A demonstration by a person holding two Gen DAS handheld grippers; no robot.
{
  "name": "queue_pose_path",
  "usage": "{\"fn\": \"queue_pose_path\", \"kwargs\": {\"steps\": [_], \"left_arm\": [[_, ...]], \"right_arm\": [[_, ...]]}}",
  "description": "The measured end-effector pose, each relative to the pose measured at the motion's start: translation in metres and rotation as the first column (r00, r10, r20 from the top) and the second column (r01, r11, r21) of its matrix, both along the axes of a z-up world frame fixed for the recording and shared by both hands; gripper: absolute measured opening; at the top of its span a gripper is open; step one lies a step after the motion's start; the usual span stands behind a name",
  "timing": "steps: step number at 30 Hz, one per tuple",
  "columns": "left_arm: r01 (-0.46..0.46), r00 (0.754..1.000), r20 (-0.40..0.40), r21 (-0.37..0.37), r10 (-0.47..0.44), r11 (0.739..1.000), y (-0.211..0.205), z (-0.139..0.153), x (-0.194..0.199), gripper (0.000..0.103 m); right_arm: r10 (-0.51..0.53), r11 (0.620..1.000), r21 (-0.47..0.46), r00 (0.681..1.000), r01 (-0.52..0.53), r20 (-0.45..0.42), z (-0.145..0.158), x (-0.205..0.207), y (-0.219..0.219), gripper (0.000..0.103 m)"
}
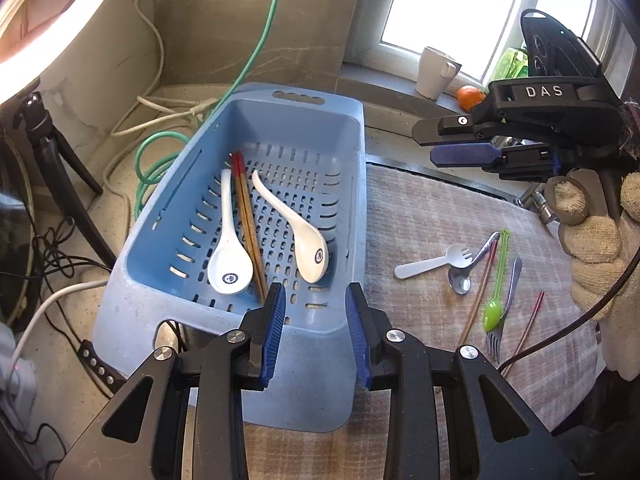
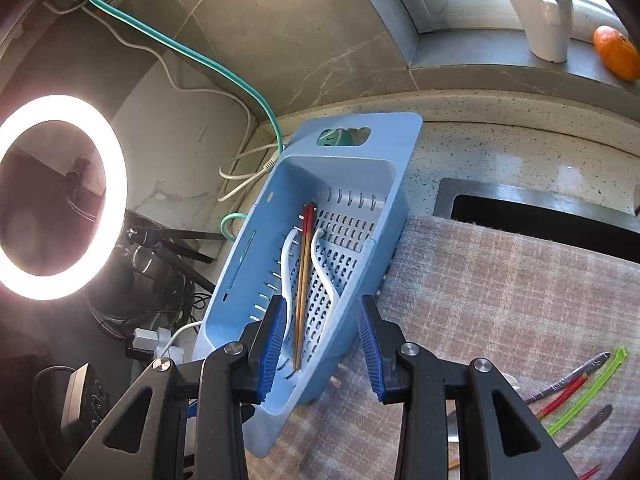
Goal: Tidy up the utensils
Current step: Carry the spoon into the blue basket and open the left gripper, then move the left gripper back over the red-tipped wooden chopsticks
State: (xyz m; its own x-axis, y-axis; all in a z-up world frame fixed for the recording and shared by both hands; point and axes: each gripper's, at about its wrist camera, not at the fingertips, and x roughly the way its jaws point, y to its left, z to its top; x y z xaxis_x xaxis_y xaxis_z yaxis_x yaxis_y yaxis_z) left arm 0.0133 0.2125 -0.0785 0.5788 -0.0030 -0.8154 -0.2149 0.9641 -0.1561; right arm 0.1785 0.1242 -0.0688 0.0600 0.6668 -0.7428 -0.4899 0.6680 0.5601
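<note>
Blue plastic basket (image 1: pixel 352 208), rectangular, slotted floor and side walls, a handle cutout at the far end; it sits at the left edge of the checked woven cloth (image 1: pixel 420 220), partly on the speckled stone worktop (image 2: pixel 500 152).

Inside the basket: two glossy white ceramic soup spoons (image 1: pixel 230 256), each with a dark round emblem in the bowl, and between them a pair of wooden chopsticks (image 1: pixel 248 220) with red tips, lying lengthwise.

Left gripper (image 1: pixel 316 332): ribbed blue pads apart, nothing between them, above the basket's near end. Right gripper (image 2: pixel 322 344): pads likewise apart and empty, over the basket's near right corner.

Left wrist view only: loose utensils on the cloth's right side — a white plastic spork (image 1: pixel 432 266), a metal spoon (image 1: pixel 466 272), a lime-green plastic spoon (image 1: pixel 496 296), a metal fork (image 1: pixel 502 320), thin red-tipped sticks (image 1: pixel 528 320); also the right gripper from the side, held by a knit-gloved hand (image 1: pixel 600 236).

Right wrist view only: glowing ring light (image 2: pixel 60 196) at left, dark sink opening (image 2: pixel 540 216) beyond the cloth's far edge.

Both views: white mug (image 2: pixel 540 16) and orange fruit (image 2: pixel 616 52) on the window sill; teal hose (image 2: pixel 200 64) along the stone wall.
</note>
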Motion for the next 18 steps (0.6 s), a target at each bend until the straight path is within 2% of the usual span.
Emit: {"fn": "queue_pose_path", "kwargs": {"steps": [13, 18], "left_arm": [[0.045, 0.999, 0.017, 0.013, -0.045, 0.999, -0.067, 0.012, -0.01, 0.029], [0.074, 0.997, 0.011, 0.053, -0.074, 0.996, -0.106, 0.013, -0.011, 0.029]], "right_arm": [[-0.052, 0.999, -0.006, 0.998, 0.052, 0.036, 0.012, -0.02, -0.114, 0.033], [-0.068, 0.997, -0.031, 0.996, 0.07, 0.062, 0.008, -0.029, -0.16, 0.033]]}}
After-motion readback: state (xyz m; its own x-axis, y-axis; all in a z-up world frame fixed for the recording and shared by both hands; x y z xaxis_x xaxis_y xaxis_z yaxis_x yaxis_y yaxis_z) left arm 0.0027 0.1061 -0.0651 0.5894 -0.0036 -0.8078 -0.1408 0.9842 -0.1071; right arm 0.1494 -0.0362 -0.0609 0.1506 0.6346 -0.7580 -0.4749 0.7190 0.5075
